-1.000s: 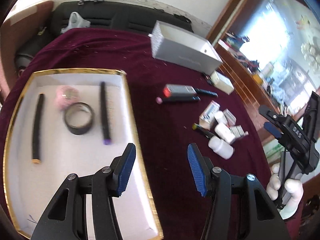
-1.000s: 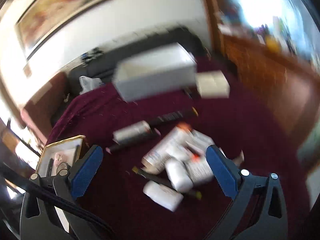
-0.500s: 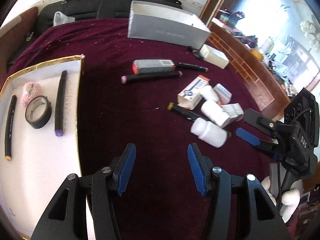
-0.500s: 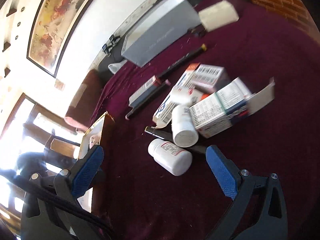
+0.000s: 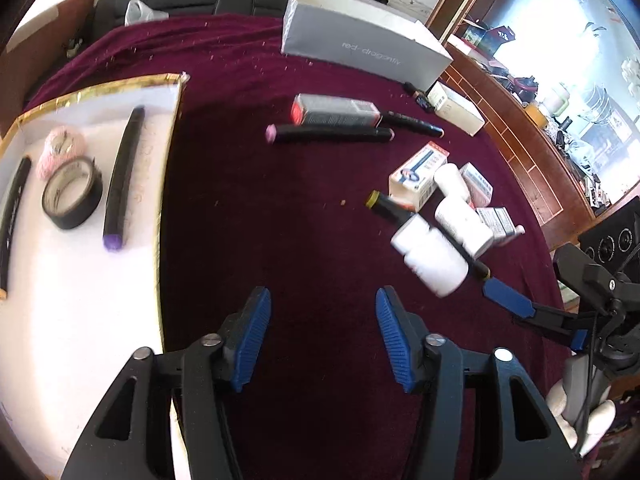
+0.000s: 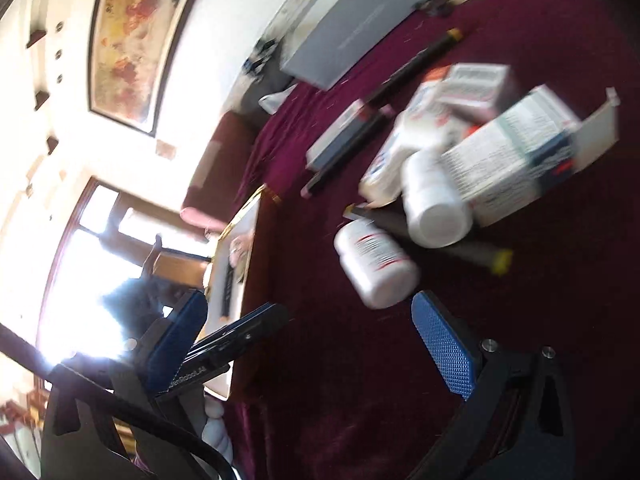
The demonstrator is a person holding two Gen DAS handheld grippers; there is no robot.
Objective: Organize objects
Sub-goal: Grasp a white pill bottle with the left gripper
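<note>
My left gripper [image 5: 325, 336] hangs over bare maroon cloth just right of the gold-rimmed white tray [image 5: 160, 208]; its jaws are opening with nothing between them. The tray holds a black tape roll [image 5: 72, 194], a pink roll [image 5: 64, 148] and two black markers [image 5: 122, 178]. To the right lies a heap of white bottles [image 5: 430, 254] and medicine boxes [image 5: 418, 176]. My right gripper [image 6: 310, 348] stands wide open and low, just short of the nearest white bottle [image 6: 374, 262]. A yellow-capped marker [image 6: 452, 248] lies under the bottles.
A long grey box [image 5: 360, 52] stands at the far side of the cloth, a small white box [image 5: 456, 108] beside it. A pink-ended marker [image 5: 328, 134] and a grey carton with a red end [image 5: 336, 110] lie mid-table. The table's right edge [image 5: 532, 208] runs close behind the heap.
My left gripper has swung from above the tray to the cloth beside it, its jaws a little wider. The right gripper has dropped, rolled and closed in on the white bottle.
</note>
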